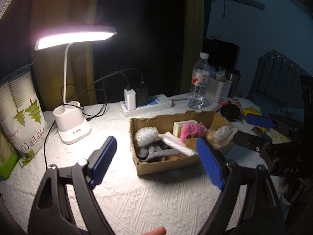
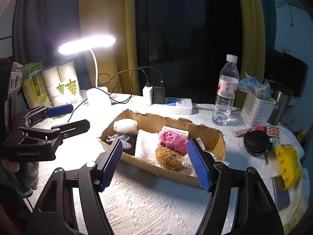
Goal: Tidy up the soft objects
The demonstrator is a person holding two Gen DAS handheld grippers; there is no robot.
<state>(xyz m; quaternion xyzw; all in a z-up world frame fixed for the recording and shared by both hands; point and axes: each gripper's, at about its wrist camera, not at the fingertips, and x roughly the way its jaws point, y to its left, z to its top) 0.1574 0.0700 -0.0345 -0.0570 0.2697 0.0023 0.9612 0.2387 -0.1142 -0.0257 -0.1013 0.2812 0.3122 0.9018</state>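
Left wrist: left gripper [image 1: 156, 163] hovers, jaws apart.

From my R cam: box [image 2: 168, 121] sits mid-table on the cloth [image 2: 156, 199]. In it, L to R: bubble wrap [image 2: 125, 125] at the back-left corner, sock [image 2: 125, 143] in front of it, folded cloth [image 2: 145, 143] in the middle, plush toy [image 2: 172, 140] w/ a sponge [image 2: 169, 156] in front. Behind the box: power strip [image 2: 176, 103]. Lamp [image 2: 96, 96] back-left, paper cups [image 2: 64, 82] left of it. Bottle [image 2: 225, 94] back-right, basket [image 2: 256, 107] right of that. Round case [image 2: 255, 141] right of the box.
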